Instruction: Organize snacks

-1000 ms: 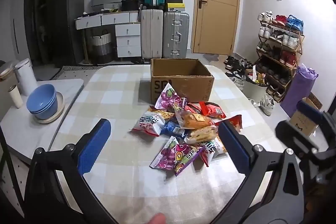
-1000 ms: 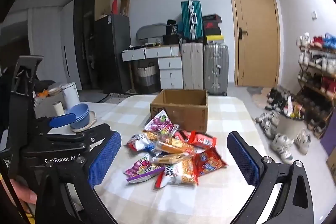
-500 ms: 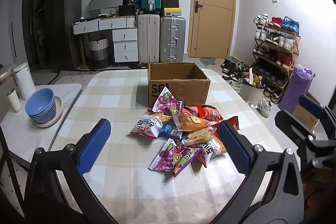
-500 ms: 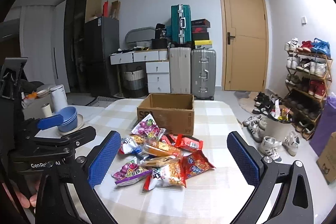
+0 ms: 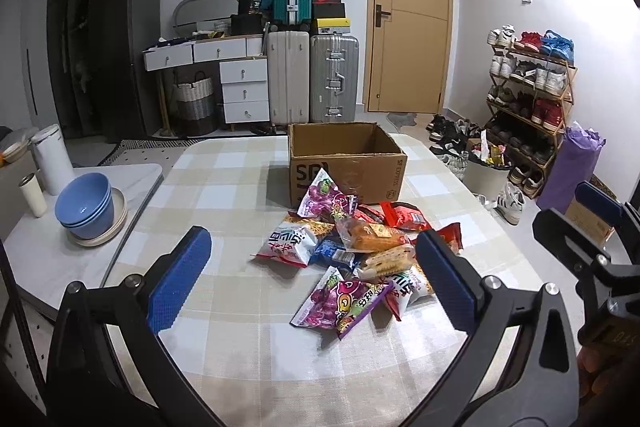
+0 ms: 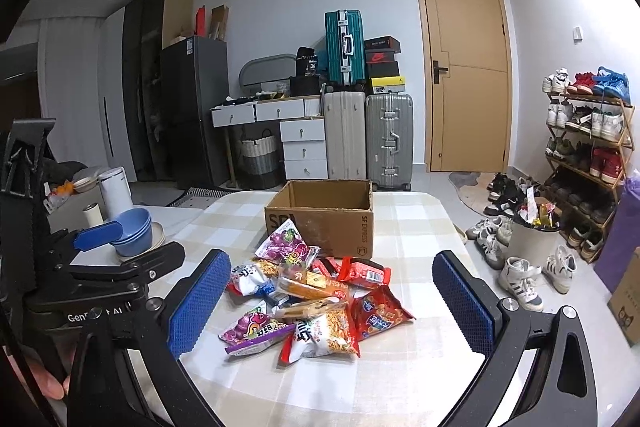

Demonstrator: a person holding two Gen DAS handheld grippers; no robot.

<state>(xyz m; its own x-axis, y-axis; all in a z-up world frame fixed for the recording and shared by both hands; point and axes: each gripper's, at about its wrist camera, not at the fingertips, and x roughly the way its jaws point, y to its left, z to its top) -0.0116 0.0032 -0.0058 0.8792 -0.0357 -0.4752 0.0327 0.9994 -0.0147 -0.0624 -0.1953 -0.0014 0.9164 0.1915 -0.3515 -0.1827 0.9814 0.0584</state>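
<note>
left wrist: both hand-held grippers [image 5: 312,281] [image 6: 330,301] spread wide, empty; crinkly snack packets [image 5: 352,259], cardboard box [image 5: 346,163].

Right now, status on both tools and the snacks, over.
Left tool open, empty; right tool open, empty. Snack pile loose on the table, against the front of the open cardboard box. Nothing blocking the approach.

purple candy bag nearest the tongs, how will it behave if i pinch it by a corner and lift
The purple candy bag is probably floppy: its film looks crinkled and flat, so it may droop. It looks light. The glossy wrapper could slip. It overlaps the orange noodle packet, which might shift.
</note>
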